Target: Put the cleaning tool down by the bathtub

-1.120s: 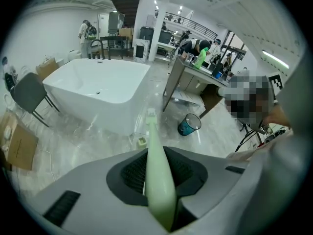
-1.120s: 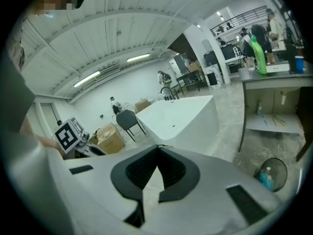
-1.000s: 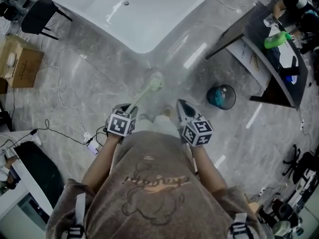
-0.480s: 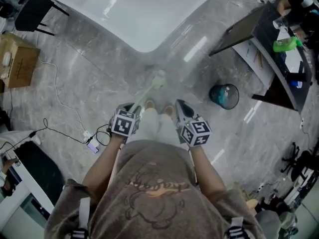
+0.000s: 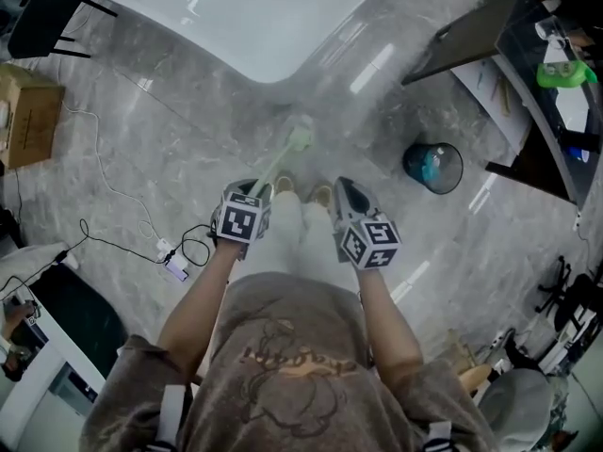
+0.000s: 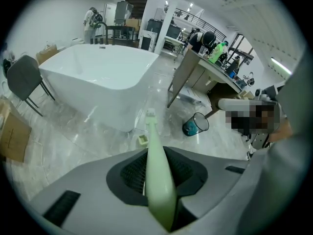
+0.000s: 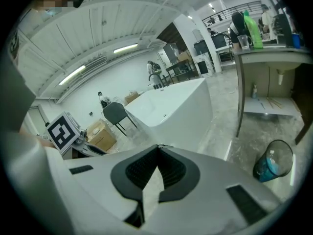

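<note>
Grey marble floor (image 5: pixel 170 139) fronts the white bathtub (image 5: pixel 254 26). Near its rim our left gripper (image 5: pixel 254 191) pinches the pale green brush (image 5: pixel 283 158), bristles toward the tub. Our right gripper (image 5: pixel 341 191), equally near, is pressed together, empty.

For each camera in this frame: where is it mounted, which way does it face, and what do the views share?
Head view: on the person's head, facing steeply down at the floor beside the bathtub; shows torso, arms, left tool, right tool.
Left gripper view: on the left tool, facing the bathtub along jaws closed on the brush.
Right gripper view: on the right tool, facing the bathtub along shut, empty jaws.
Shared: all show bathtub and bin.
</note>
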`<state>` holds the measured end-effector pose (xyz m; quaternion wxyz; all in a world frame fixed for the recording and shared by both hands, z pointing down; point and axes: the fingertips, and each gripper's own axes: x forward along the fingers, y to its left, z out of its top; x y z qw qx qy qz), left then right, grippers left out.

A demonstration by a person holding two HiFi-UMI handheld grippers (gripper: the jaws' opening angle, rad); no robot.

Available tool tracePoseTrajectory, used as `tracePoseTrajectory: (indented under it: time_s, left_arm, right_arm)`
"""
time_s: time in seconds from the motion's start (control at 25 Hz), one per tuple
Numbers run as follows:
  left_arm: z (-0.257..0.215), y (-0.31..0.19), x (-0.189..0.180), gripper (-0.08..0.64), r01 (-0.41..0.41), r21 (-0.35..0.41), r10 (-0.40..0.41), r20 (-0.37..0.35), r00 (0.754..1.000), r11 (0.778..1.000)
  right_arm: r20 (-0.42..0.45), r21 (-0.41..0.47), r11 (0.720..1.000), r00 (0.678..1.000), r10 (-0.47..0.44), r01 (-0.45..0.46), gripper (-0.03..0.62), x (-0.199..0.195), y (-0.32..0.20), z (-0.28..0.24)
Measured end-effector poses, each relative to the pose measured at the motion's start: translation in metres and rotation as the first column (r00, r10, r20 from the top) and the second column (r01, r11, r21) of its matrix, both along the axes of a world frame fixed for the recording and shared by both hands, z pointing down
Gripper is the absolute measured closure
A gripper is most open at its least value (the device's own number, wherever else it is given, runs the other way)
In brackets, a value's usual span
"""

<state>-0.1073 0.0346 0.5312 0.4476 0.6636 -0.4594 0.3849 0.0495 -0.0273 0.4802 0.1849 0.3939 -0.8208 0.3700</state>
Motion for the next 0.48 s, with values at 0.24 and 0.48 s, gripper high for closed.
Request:
tracePoseTrajectory:
  time_s: [0.24,0.48]
  left_arm:
    - [0.038,-0.009,-0.005,0.464,-0.001,-0.03,0.001,0.007,1.0,1.0]
    - [0.077,-0.016,-0.002,0.465,0.001,-0.059,-0.001,0.004,1.0,0.998]
  right_arm:
    - [-0.006,-0.018,1.0,1.0,0.017,-0.017,0.594,-0.004,-0.008,0.037]
    - [-0.019,-0.035,0.999,1.0,0.021,-0.022,0.594,-0.005,-0.019,0.078]
